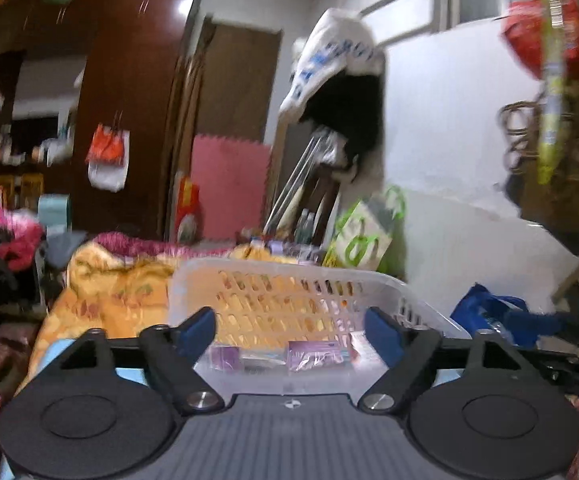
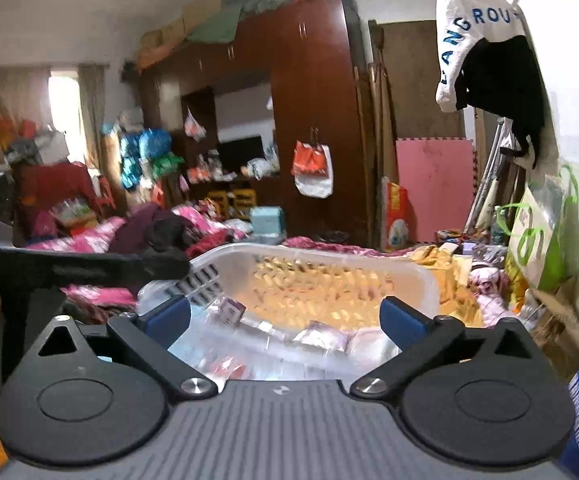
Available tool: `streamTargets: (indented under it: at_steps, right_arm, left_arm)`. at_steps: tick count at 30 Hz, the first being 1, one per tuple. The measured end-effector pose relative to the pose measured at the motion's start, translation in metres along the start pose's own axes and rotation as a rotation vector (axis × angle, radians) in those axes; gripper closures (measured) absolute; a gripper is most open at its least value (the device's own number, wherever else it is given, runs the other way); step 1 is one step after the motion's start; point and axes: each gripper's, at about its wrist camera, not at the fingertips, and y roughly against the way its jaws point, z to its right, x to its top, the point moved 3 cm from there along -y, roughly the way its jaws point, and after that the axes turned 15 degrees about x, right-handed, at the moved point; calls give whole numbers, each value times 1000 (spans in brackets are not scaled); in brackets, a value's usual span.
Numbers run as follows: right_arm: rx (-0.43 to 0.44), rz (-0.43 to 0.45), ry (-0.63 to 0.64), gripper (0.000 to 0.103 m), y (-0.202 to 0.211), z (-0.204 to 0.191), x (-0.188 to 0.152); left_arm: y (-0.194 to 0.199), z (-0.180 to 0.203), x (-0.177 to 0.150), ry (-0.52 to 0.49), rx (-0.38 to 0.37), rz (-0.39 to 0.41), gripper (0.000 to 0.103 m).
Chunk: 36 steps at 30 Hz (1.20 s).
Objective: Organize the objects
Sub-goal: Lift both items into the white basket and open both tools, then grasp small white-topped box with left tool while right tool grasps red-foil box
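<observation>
- The left tool (image 1: 289,326) is hovering just short of the basket (image 1: 373,278), its blue fingers (image 1: 199,324) spread wide and gripping nothing.
- The right tool (image 2: 285,316) is likewise gaping wide and empty, pointing over the basket's near rim (image 2: 329,354).
- The basket, a white perforated plastic one, is sitting on the bed, on an orange quilt (image 1: 105,280) near the bed's far edge by the wall.
- Inside it, small packets are lying flat on the bottom: a purple box (image 2: 231,310) toward the left wall, pink-white sachets (image 2: 325,336) toward the middle, a reddish packet (image 2: 227,368) close to the near rim. In the left view, purple and clear packets (image 1: 309,354) are showing between the fingers. How many there are I cannot tell; the blur is hiding it.
- Risk: the packets are looking thin and slippery, so a pinch from above is likely sliding off or picking up two at once.
- Risk: both tools are crowding the same near rim; the left tool's arm (image 2: 89,266) is already crossing the right view, so they may be knocking together.
- Risk: the basket is resting on soft quilt, so a push on its rim is likely tipping or shifting it.
- Risk: the left view is smeared, suggesting fast motion; an approach that fast is risking an overshoot into the basket wall.
</observation>
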Motion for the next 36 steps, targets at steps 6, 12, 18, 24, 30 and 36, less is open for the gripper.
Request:
streamTargets:
  at_steps: [6, 12, 18, 24, 30, 36]
  right_arm:
    - [-41, -89, -80, 0, 21, 20, -81]
    - [26, -158, -101, 0, 11, 15, -108]
    - [-14, -169, -36, 0, 5, -2, -110]
    - [-64, -190, 2, 5, 0, 0, -114]
    - [-60, -218, -11, 20, -5, 6, -117]
    - [-39, -216, -21, 32, -5, 7, -118]
  left_arm:
    - [48, -31, -67, -25, 34, -41, 9]
    - [37, -53, -105, -52, 104, -108, 9]
    - [28, -52, -111, -65, 105, -110, 12]
    - [20, -50, -119, -71, 126, -113, 31]
    - [22, -36, -123, -131, 130, -104, 36]
    - [25, -27, -124, -169, 110, -66, 75]
